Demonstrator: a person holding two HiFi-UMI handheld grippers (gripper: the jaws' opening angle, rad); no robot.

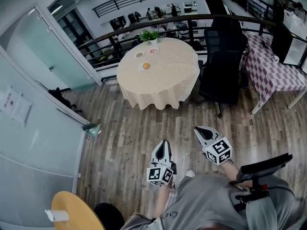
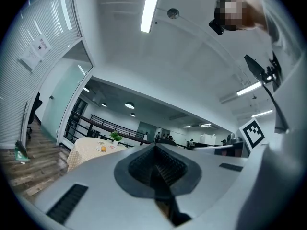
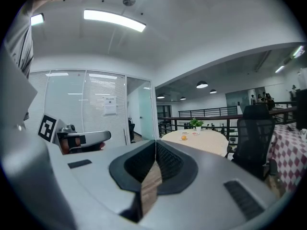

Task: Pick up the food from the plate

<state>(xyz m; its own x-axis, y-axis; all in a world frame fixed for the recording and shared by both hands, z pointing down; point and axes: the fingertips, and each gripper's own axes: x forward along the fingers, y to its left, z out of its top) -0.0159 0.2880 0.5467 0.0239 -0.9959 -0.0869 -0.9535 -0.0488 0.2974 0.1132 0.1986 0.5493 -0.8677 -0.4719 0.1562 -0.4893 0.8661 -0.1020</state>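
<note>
Food (image 1: 146, 65): a small orange piece on a white plate (image 1: 141, 67), near the left side of the round table (image 1: 168, 78) with the cream cloth. It is far from both grippers, across the wood floor (image 1: 124, 138). Two more small dishes (image 1: 139, 54) sit behind the plate, and a potted plant (image 1: 149, 35) is at the table's back edge. A black office chair (image 1: 223, 63) stands just right of the table, and a checkered table (image 1: 271, 73) is further right. There is a railing behind and a glass wall (image 1: 33, 128) on the left.

Left gripper (image 1: 164, 144) is low, close to the person's body, pointing toward the table. Its fingers are pressed together with nothing between them. Right gripper (image 1: 198, 130) is beside it, slightly further forward. Its fingers are also pressed together and empty. The grippers are near each other but not touching.

In both gripper views the table and food appear small in the distance, past the closed tips. A yellow round stool (image 1: 72, 210) is at lower left, by the person.
</note>
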